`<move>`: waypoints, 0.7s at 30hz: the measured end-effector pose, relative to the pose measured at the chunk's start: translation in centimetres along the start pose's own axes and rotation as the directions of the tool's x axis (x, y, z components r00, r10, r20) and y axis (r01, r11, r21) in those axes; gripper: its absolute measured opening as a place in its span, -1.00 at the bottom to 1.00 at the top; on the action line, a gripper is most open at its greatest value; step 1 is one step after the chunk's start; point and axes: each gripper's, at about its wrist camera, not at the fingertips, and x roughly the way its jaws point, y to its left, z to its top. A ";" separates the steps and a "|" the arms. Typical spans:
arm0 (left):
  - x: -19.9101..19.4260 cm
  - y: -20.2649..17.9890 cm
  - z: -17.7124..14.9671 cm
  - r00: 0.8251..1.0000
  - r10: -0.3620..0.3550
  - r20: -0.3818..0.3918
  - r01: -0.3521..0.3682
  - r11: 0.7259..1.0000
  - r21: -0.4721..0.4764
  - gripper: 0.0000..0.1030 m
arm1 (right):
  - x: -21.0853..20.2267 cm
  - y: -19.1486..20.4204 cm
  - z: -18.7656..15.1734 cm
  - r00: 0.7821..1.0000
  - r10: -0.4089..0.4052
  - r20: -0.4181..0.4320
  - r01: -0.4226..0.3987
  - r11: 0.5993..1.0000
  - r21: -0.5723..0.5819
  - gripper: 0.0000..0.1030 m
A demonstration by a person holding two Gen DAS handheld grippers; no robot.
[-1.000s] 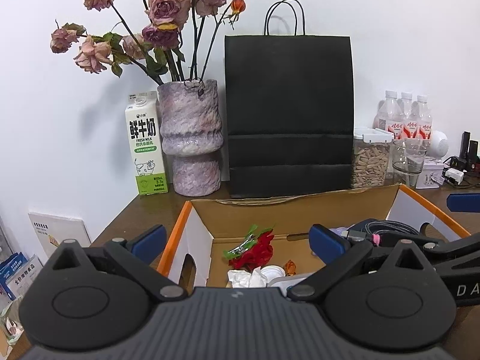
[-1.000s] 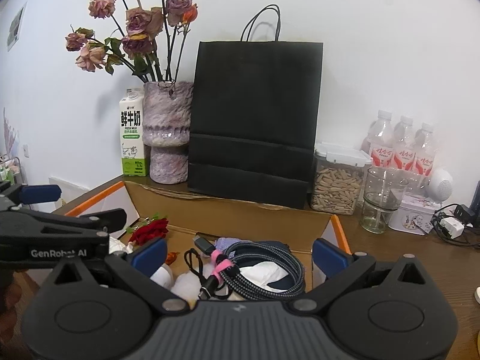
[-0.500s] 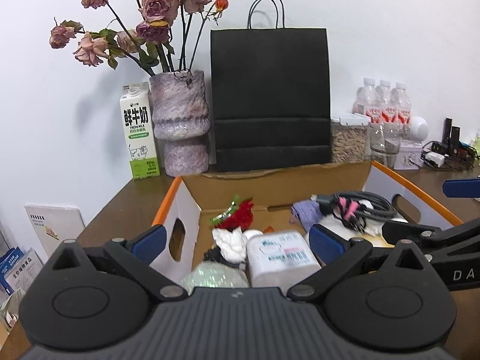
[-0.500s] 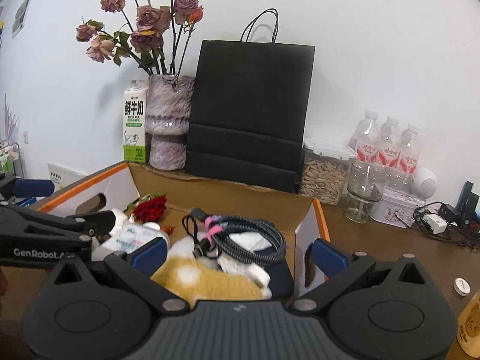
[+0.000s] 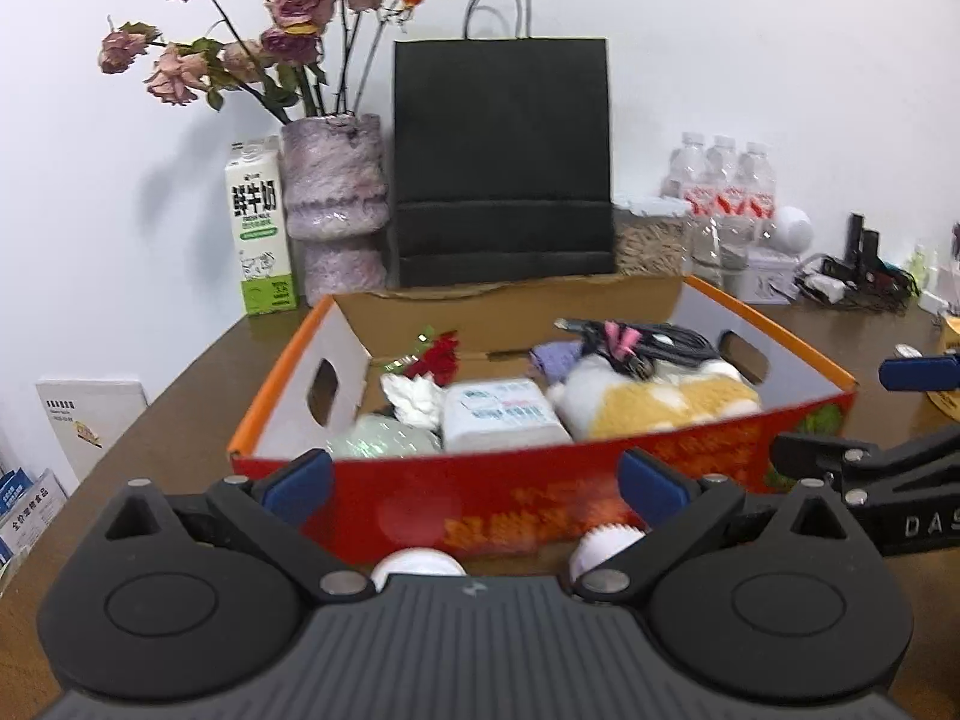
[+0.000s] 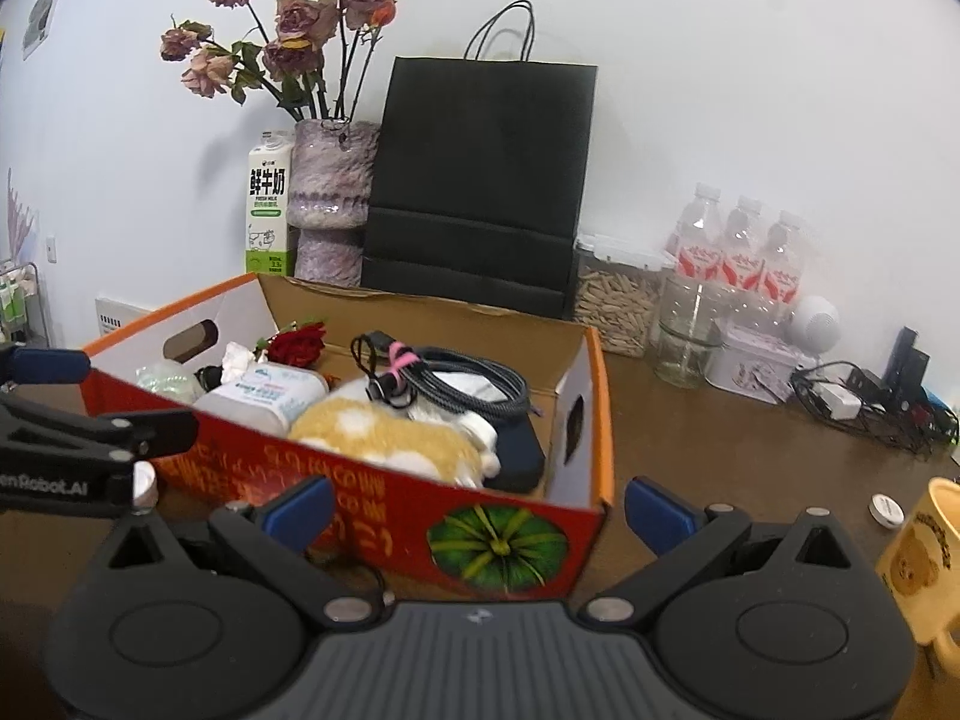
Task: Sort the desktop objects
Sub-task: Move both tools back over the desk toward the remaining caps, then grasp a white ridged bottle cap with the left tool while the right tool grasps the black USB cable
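Note:
An open cardboard box with a red front wall and orange rim sits on the brown desk. It holds a yellow and white plush toy, a tissue pack, a red rose and a coiled cable. My left gripper hangs open and empty in front of the box's front wall. Below it, two white round objects lie on the desk. My right gripper is open and empty before the box's right front corner. The plush toy and cable show there too.
Behind the box stand a milk carton, a vase of dried roses and a black paper bag. To the right are a seed container, a glass jar, water bottles, a yellow mug and a white cap.
Both grippers have drawn back from over the box toward the desk's near side. The box's red front wall and the whole of its contents have come into view.

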 end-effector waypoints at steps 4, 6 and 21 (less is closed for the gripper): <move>0.0 -1.5 -0.8 0.999 -0.014 -0.030 0.015 0.999 0.030 1.00 | -0.5 -0.8 -0.9 1.000 -0.002 -0.014 0.002 1.000 0.009 1.00; 0.3 -2.2 -1.1 0.999 -0.017 -0.050 0.019 0.999 0.042 1.00 | -0.8 -1.1 -1.3 1.000 -0.001 -0.018 0.001 1.000 0.010 1.00; 3.7 -4.5 -2.3 0.977 -0.092 -0.194 0.097 0.995 0.016 0.31 | 0.0 -3.1 -3.7 0.995 0.023 -0.102 -0.015 0.997 0.071 1.00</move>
